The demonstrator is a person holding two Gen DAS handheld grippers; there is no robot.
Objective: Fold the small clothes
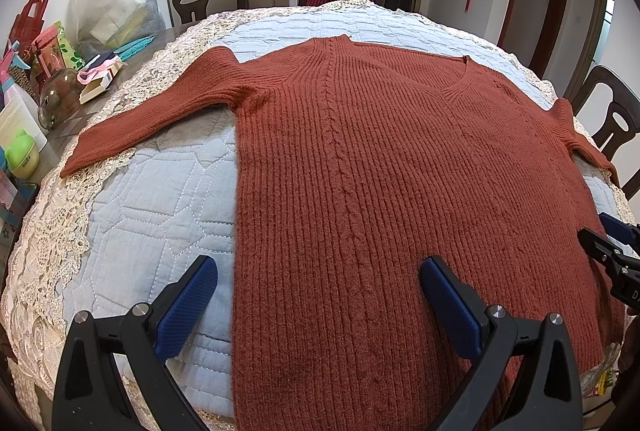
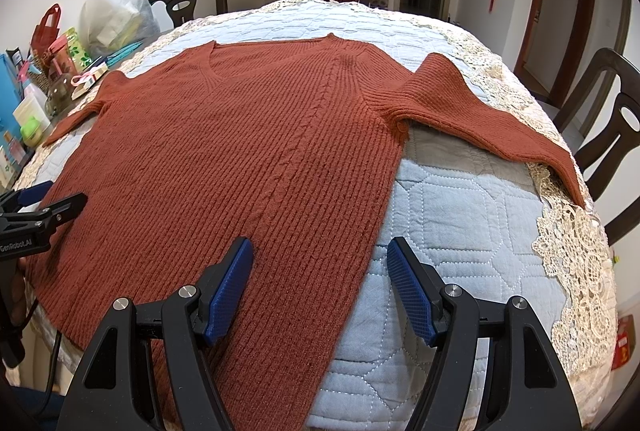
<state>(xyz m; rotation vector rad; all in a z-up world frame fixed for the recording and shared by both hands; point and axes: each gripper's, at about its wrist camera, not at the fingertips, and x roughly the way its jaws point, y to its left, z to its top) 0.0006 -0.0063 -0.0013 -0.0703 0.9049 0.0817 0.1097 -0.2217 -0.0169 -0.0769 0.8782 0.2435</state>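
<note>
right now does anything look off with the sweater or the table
Mostly no. The sweater lies flat, front up, unfolded. Both cuffs run past the quilt: the left cuff lies over the lace edge, and the right cuff droops over it. Both grippers, left and right, are open, each astride a side edge.

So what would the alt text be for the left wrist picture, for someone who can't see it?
A rust-red knitted sweater lies flat, sleeves spread, on a pale blue quilted cover over a table. The left gripper hangs open above the sweater's near left edge; the right gripper shows at the right edge.
</note>
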